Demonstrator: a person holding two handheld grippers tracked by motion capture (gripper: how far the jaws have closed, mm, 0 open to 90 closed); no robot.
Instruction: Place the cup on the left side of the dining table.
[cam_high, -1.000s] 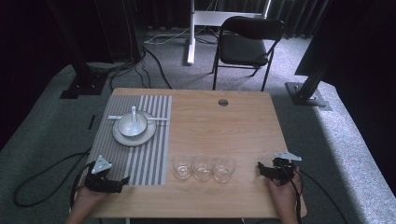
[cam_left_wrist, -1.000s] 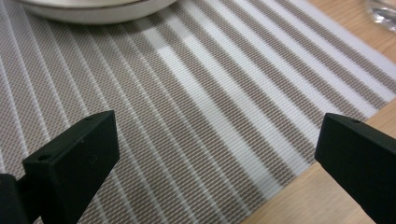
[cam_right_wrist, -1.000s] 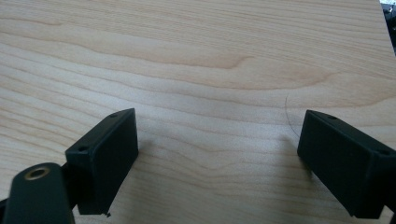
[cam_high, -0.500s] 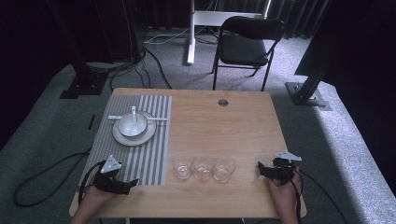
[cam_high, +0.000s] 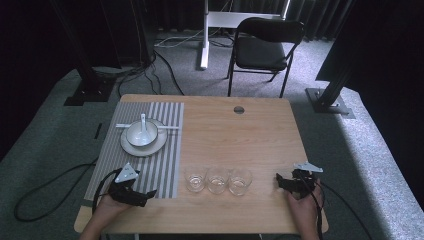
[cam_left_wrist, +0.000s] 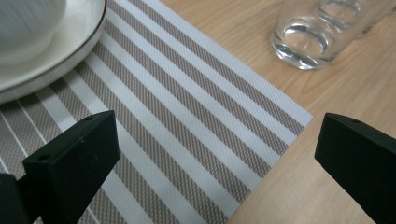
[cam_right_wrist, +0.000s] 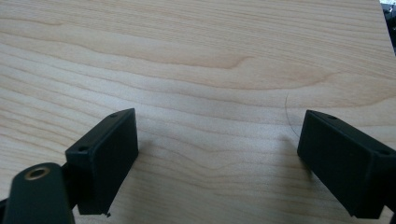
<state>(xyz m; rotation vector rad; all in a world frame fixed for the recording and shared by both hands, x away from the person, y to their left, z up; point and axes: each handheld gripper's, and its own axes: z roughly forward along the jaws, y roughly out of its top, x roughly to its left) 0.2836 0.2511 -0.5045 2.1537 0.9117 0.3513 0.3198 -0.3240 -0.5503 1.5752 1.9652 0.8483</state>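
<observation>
Left gripper (cam_high: 145, 196), jaws spread w/ nothing between, is pointing over the striped placemat (cam_left_wrist: 187, 140) toward the nearest glass (cam_high: 195, 178); should be approaching level, straddling it; right gripper (cam_high: 281, 181) is resting spread, empty

Three glasses (cam_high: 217, 180) block the bench's (cam_high: 240, 135) near edge mid-span; its right half and far-right corner lie free.

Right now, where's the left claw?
High view: left claw hovers open over the striped placemat's near right corner, left of the three glasses.
</observation>
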